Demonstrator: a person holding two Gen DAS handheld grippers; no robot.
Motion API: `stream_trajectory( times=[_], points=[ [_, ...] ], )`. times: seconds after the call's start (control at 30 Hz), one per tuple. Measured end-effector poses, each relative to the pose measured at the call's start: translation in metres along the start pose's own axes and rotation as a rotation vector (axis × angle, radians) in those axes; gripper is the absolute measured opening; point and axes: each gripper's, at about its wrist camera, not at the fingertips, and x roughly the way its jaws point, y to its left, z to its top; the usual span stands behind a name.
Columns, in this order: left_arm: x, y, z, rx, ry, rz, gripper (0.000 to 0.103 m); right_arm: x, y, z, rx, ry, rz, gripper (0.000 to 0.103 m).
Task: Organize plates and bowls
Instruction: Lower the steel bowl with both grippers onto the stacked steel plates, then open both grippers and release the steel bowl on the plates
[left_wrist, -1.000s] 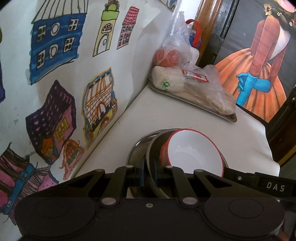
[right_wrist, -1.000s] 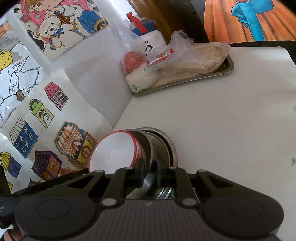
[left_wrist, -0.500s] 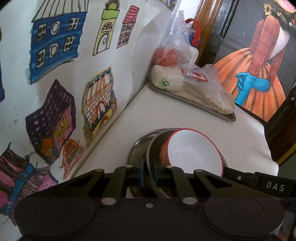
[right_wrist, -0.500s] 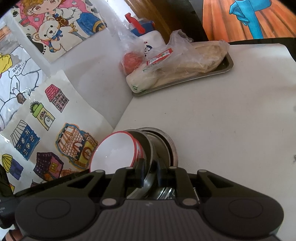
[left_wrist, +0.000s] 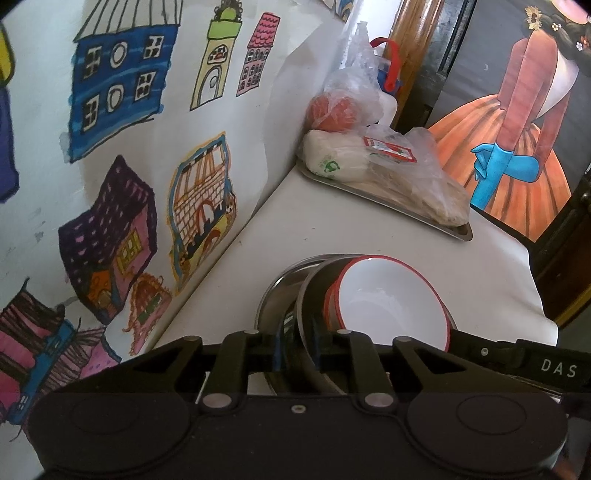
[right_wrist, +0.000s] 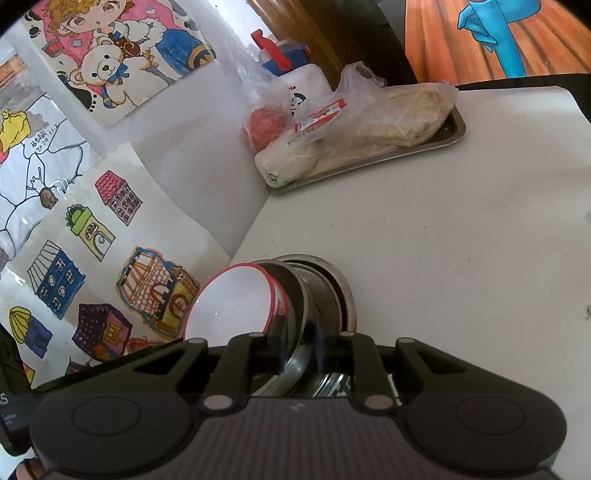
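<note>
Left gripper (left_wrist: 297, 349) jaws opening, right gripper (right_wrist: 300, 349) nearly closed, both angled downward

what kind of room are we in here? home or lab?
Probably a home, likely a kitchen or dining corner. Hand-coloured children's drawings paper the wall, a metal tray holds bagged food on a white table, and a stack of steel and red-rimmed bowls sits in front.

tilted red-rimmed white bowl (left_wrist: 391, 299) nested in steel bowls (left_wrist: 291, 295), near the wall
</note>
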Motion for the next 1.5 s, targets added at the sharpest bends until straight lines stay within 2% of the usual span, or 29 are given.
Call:
stream_trajectory(
  times=[0.17,0.33,0.87,0.9,0.93,1.0,1.03,1.13,1.37,1.5],
  points=[
    [-0.002,0.001,-0.001,-0.006,-0.001,0.002,0.018,-0.001,-0.002,0.000,0.003,-0.003,-0.001,0.024],
    [-0.004,0.003,-0.003,-0.012,-0.003,0.012,0.027,-0.002,-0.003,-0.002,0.001,-0.011,-0.007,0.031],
    [-0.007,0.005,-0.008,-0.020,-0.017,0.001,0.029,-0.013,-0.007,-0.010,-0.033,-0.063,-0.032,0.052],
    [-0.008,0.004,-0.008,-0.017,-0.021,0.003,0.031,-0.013,-0.007,-0.010,-0.034,-0.066,-0.032,0.053],
    [-0.010,0.004,-0.008,-0.010,-0.025,0.018,0.045,-0.014,-0.007,-0.010,-0.035,-0.070,-0.034,0.054],
    [-0.014,0.005,-0.009,-0.002,-0.047,0.072,0.064,-0.015,-0.007,-0.010,-0.040,-0.074,-0.037,0.055],
    [-0.016,0.007,-0.009,-0.004,-0.069,0.065,0.066,-0.015,-0.007,-0.010,-0.044,-0.079,-0.037,0.055],
    [-0.019,0.014,-0.007,-0.040,-0.063,0.033,0.066,-0.017,-0.005,-0.010,-0.053,-0.084,-0.044,0.055],
    [-0.022,0.011,-0.007,-0.028,-0.066,0.041,0.067,-0.024,-0.001,-0.012,-0.072,-0.099,-0.037,0.060],
    [-0.027,0.014,-0.009,-0.033,-0.074,0.037,0.073,-0.028,0.001,-0.014,-0.087,-0.111,-0.041,0.064]
  ],
)
